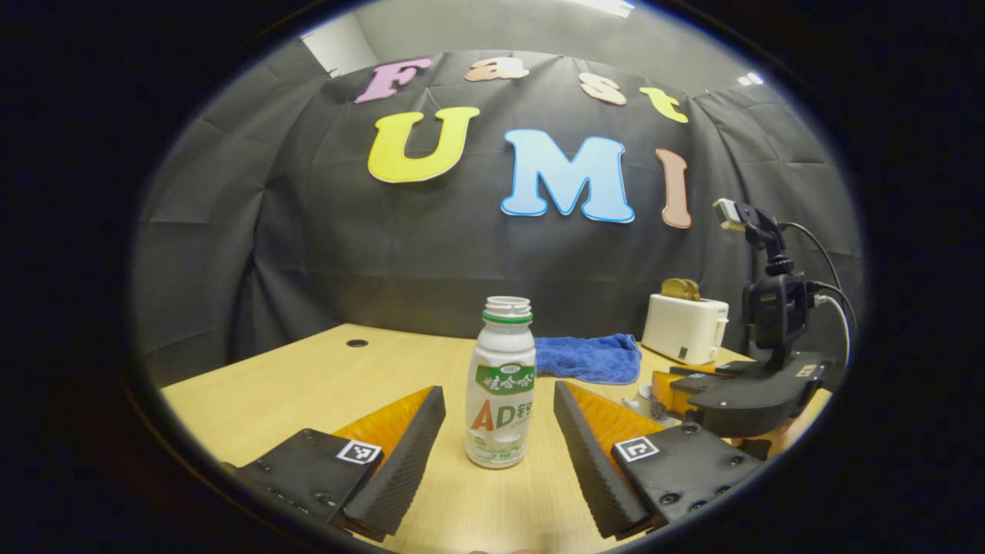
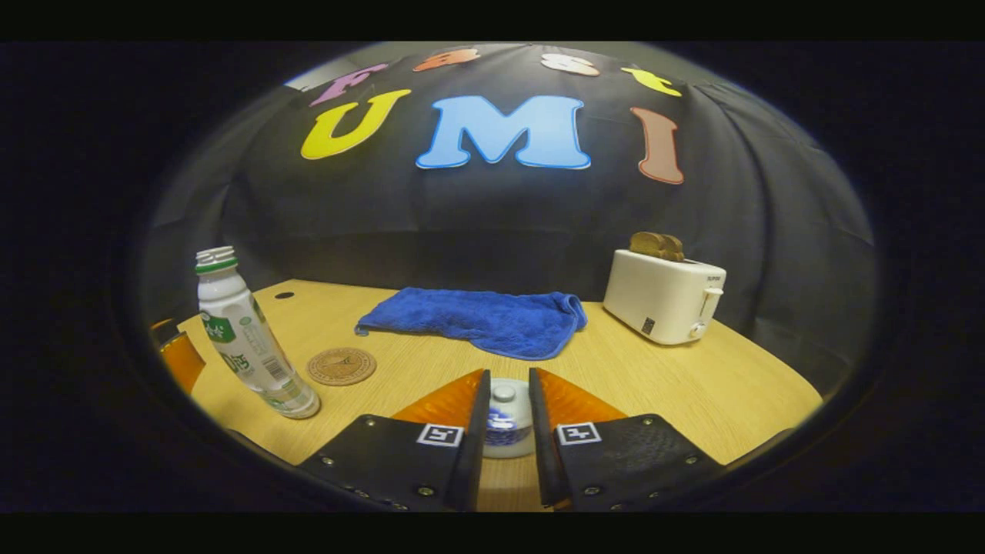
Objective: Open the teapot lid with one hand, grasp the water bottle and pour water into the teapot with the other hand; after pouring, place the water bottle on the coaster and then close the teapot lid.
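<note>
The left gripper (image 1: 499, 431) has its fingers spread wide on either side of the water bottle (image 1: 501, 385), which stands upright and uncapped on the bench (image 1: 308, 385), clear of both fingers. In the right gripper view, the right gripper (image 2: 508, 419) has its fingers drawn in close around the teapot lid (image 2: 505, 415), a small white piece with a blue pattern and a knob on top; whether both are actually pressing on it cannot be told from this angle, and the teapot's body is hidden beneath them. The round coaster (image 2: 342, 365) lies just beside the bottle's base, with a blue towel (image 2: 477, 319) farther back and a white toaster (image 2: 663, 296) at the far right. The step in hand appears to be twofold: taking hold of the lid and closing on the bottle. To do it well, the left fingers should go forward until the bottle's widest middle part sits squarely between them, then close evenly so the open bottle does not tip or spill. The right fingers should pinch the knob centred and lift straight up, so the pot is not dragged. The lid then needs holding well aside, leaving the mouth free for pouring.
</note>
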The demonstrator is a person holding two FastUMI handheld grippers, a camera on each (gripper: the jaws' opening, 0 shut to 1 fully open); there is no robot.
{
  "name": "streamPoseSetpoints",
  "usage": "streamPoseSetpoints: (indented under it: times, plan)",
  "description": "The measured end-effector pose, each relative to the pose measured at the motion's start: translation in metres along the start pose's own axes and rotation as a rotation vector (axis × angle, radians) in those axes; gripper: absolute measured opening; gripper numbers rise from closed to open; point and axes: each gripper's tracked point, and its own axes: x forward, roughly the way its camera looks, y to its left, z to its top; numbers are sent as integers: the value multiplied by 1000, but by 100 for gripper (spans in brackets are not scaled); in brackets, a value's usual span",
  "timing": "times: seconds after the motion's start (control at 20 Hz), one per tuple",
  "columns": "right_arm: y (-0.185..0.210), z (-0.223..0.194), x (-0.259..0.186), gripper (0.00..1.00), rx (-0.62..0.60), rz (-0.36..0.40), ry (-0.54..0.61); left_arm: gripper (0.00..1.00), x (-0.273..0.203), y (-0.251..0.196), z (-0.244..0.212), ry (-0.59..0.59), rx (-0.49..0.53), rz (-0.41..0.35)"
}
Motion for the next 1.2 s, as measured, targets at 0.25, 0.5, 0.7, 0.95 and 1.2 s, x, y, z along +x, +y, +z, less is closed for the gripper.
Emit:
streamPoseSetpoints:
  times: [0.25, 0.5, 0.7, 0.95, 1.2]
  plan:
    - [1, 1, 1, 30, -25, 4, -11, 99, 2, -1, -2, 7, -4, -4]
    - [1, 2, 5, 16, 17, 2, -16, 99, 1, 0, -3, 8, -1, 0]
    - [2, 2, 3, 16, 30, 13, -14, 99, 2, 4, -6, 12, 4, 4]
    - [2, 19, -12, 16, 53, 9, -24, 99, 10, 5, -12, 29, 41, 4]
    - [0, 11, 2, 1, 26, 6, -28, 99, 10, 10, -18, 43, 24, 9]
